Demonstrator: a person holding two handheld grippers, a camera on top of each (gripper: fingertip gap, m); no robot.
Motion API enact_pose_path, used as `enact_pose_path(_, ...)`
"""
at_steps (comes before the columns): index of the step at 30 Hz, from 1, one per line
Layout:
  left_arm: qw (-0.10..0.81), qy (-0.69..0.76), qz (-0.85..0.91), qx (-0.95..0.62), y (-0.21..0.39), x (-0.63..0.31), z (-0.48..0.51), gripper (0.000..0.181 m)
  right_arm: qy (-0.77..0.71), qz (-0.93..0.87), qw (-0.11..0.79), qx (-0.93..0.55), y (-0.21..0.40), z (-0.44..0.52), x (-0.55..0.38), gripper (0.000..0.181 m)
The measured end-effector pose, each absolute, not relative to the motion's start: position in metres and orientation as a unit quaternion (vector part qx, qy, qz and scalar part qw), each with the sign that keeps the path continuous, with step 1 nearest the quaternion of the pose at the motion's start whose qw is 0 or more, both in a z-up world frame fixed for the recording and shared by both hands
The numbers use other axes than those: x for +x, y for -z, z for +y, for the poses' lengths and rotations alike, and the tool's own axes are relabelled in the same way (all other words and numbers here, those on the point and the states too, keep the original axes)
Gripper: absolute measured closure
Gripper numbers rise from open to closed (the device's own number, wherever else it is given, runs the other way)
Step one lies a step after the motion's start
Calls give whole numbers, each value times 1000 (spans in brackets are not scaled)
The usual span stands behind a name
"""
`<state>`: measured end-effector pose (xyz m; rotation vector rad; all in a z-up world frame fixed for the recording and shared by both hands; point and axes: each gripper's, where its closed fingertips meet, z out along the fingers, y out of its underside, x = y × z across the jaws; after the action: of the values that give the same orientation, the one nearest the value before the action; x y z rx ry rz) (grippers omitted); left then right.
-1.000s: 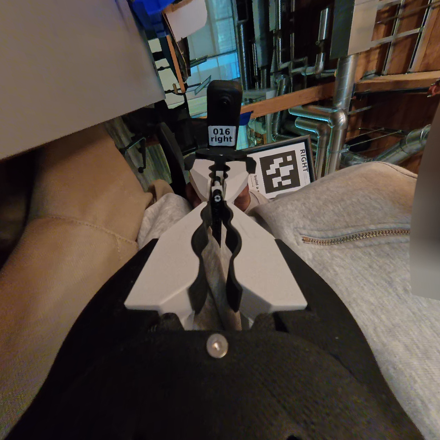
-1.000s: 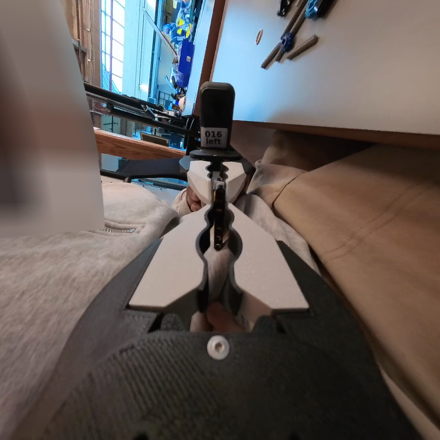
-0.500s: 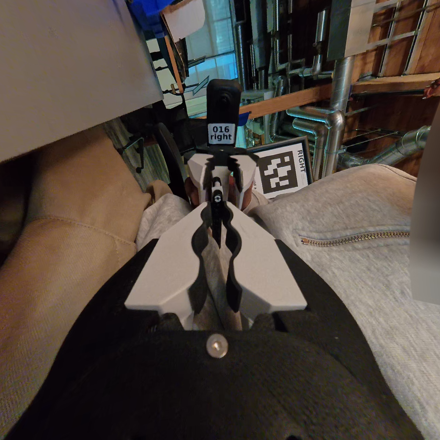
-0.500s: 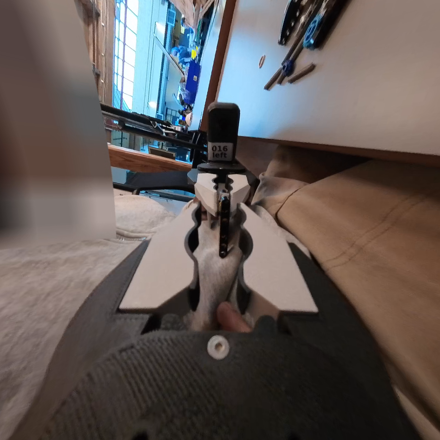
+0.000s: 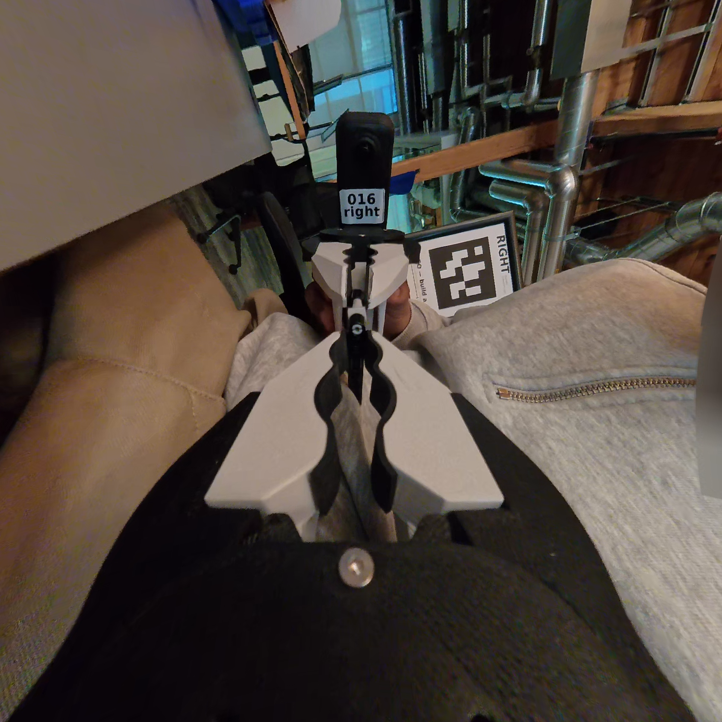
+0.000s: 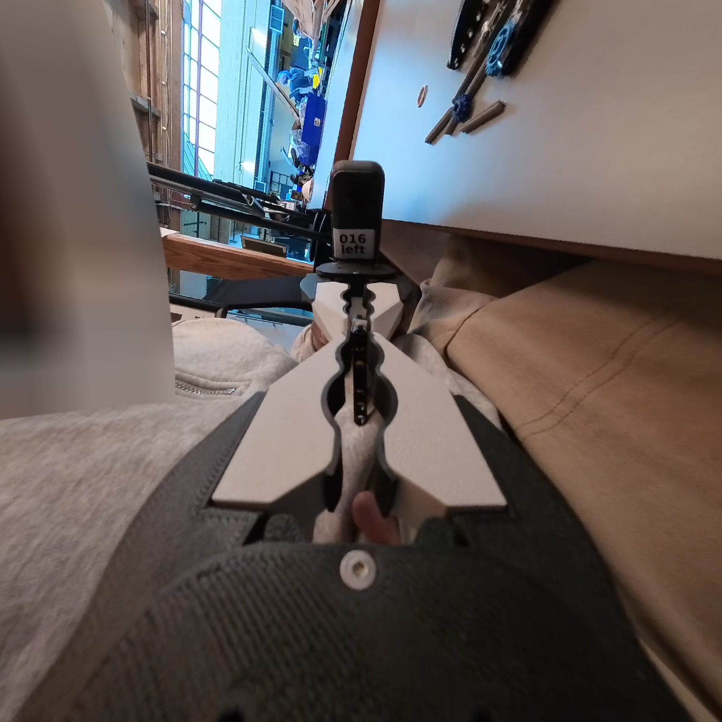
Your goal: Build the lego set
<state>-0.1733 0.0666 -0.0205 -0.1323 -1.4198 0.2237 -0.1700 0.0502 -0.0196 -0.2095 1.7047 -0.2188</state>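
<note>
My two grippers meet tip to tip over a person's lap, below the table edge. My left gripper is shut on a thin black lego beam that runs down between its fingers. It shows opposite in the right wrist view. My right gripper is closed on the black beam, whose row of holes faces this camera. It shows opposite in the left wrist view. A small pale connector sits where the tips meet. How the parts join is hidden.
The white table is above right and holds grey axles with a small blue gear and a black assembly with a blue gear. Tan trousers and a grey hoodie lie below. A framed marker card stands behind. My two grippers' fingertips are within a few centimetres of each other.
The right gripper's jaws stood wider apart half a second ago and have closed again on the beam. The right gripper has tilted, so more of the table top shows. The left gripper has held still.
</note>
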Motion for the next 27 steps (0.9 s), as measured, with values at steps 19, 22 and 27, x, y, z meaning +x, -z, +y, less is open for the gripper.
enact_pose_path(19,737,-135,-660,-49,20,-167,59,166,90,751,649,-83,22,49,-166,177)
enact_pose_path(22,738,-139,-659,-39,20,-164,57,168,89,752,648,-84,22,49,-166,178)
enact_pose_path(27,744,-135,-654,-33,20,-162,56,176,79,754,647,-80,22,48,-164,177)
